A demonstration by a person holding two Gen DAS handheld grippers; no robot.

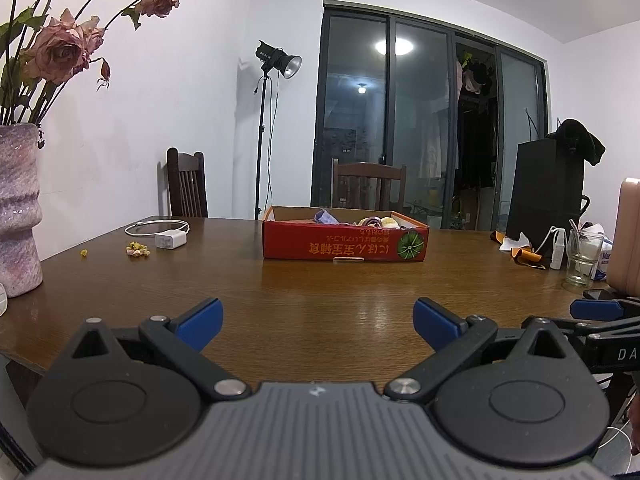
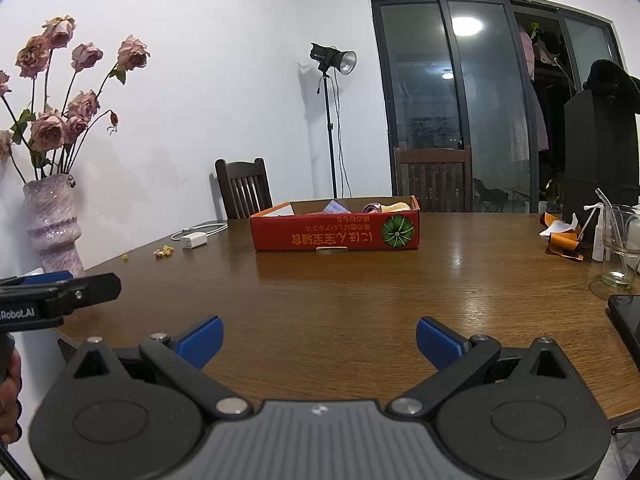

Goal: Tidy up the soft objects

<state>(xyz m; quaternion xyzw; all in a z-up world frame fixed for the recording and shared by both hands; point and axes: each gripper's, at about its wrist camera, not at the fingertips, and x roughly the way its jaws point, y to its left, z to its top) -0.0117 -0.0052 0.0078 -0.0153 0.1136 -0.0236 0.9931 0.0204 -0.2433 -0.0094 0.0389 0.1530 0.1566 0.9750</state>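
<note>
Both claws hang low over the near edge of the wooden table, nothing in either. The left gripper is spread wide, blue pads far apart; the right gripper gapes just as wide beside it. Straight ahead of both, well out of reach, sits the red cardboard box, with soft items bundled inside. A pink vase stands off left.

Likely a home dining room — wooden table, chairs, vase.
</note>
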